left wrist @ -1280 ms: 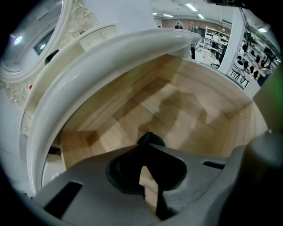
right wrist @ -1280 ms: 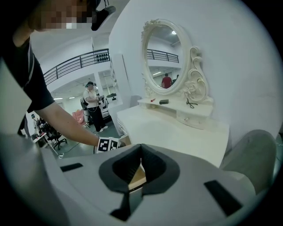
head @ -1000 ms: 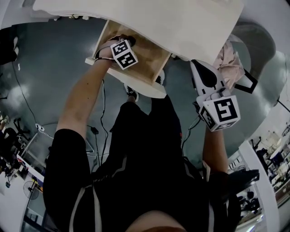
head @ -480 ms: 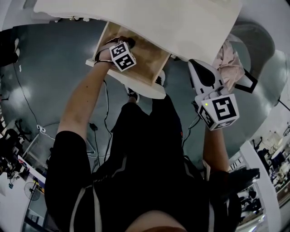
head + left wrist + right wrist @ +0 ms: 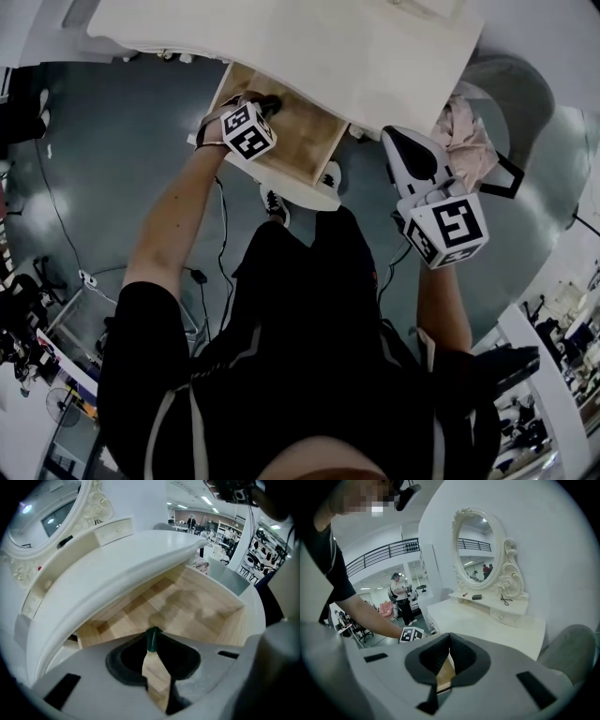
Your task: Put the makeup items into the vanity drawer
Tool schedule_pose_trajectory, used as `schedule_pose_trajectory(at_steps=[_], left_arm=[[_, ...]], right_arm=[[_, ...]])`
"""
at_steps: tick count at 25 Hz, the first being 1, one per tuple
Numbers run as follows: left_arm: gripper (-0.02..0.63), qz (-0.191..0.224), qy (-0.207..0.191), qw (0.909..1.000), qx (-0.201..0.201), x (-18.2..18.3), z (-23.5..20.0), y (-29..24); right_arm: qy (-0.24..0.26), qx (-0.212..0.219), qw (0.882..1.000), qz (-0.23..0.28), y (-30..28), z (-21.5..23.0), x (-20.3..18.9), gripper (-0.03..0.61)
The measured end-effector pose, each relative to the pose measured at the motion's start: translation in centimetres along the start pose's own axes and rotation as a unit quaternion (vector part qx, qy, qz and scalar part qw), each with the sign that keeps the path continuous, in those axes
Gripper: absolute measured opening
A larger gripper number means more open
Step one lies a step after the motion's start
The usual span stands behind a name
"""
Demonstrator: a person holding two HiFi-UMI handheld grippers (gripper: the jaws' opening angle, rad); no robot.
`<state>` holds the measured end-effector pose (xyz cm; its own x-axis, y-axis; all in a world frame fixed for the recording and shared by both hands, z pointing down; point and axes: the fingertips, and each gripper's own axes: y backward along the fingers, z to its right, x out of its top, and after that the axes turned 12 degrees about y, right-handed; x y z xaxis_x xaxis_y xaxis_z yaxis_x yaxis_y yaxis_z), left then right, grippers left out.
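Left gripper grasps a green stick over the open drawer. Right gripper clenched, empty, right of drawer.

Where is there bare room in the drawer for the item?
The drawer floor looks bare between its side walls, back under the tabletop. Only crowding: the left gripper, shut on a green stick, at the front.

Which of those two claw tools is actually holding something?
The left gripper, over the open drawer: its jaws pinch a thin dark green stick. The right gripper, held off to the side, has its jaws closed on nothing.
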<state>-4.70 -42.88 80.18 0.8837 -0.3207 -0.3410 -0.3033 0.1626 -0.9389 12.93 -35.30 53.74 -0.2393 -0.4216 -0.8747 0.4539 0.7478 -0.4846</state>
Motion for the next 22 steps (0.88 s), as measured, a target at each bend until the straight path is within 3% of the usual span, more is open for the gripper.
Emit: schedule_pose_trajectory(at_steps=[4,13,18,22], left_arm=[[0.053,0.025,0.008,0.9996,0.009,1.1,0.6,3.3],[0.074,0.124,0.098,0.9873,0.019,3.9,0.5,13.2],[0.075,0.212,0.147,0.9654,0.035,6.0,0.4,20.0],[0.075,0.301,0.186,0.9338,0.056,7.7,0.2,26.3]], right_arm=[[0.016,-0.003,1.000,0.012,1.4,0.0,1.7,0.006],[0.052,0.005,0.997,0.054,3.3,0.1,7.6,0.006],[0.062,0.011,0.995,0.080,3.7,-0.3,11.0,0.006],[0.084,0.016,0.992,0.093,4.2,-1.4,13.2,0.006]])
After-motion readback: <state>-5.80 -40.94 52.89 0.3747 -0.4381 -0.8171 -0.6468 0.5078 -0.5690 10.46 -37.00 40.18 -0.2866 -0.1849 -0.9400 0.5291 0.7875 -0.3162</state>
